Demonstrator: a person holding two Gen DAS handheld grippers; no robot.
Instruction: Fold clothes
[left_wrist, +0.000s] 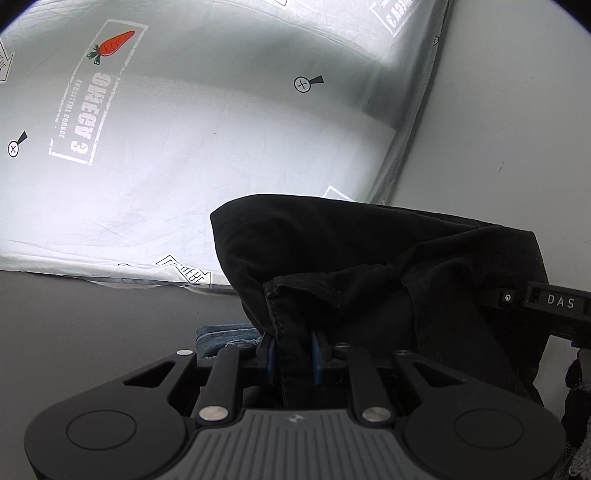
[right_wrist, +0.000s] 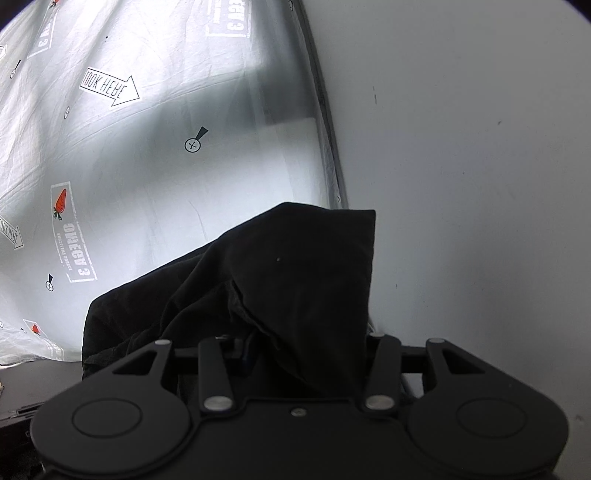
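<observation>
Two grippers, one black garment (left_wrist: 369, 266) strung between them; both wrist cams point at the same printed curtain (left_wrist: 184, 147).

Left wrist: left gripper (left_wrist: 293, 354) is clenched on a hemmed edge of the garment. The blue pads (left_wrist: 317, 356) sit close together with the stitched seam running down between them. Pinching at the hem makes sense, since it gives a straight, firm edge to carry into a fold. Rest of the cloth bunches forward and drapes right, toward the black bar marked DAS (left_wrist: 554, 306), which looks like part of the other tool. Some denim (left_wrist: 225, 338) shows low, just left of the fingers. Grey wall (left_wrist: 517, 129) on the right.

Right wrist: right gripper (right_wrist: 295, 354) has cloth heaped over the finger area. One blue pad (right_wrist: 251, 349) barely peeks out, and the contact itself is hidden. Can't tell from this view whether it's clamped or slack. A peaked corner of the garment stands up ahead of the fingers, so it's probably lifted from a bunched fistful rather than a clean edge.

Judgement: garment is held by its edge and looks off the surface, likely mid-carry or being spread for the first fold. Risk: right-side hold is thick and uneven, so it could slip.
</observation>
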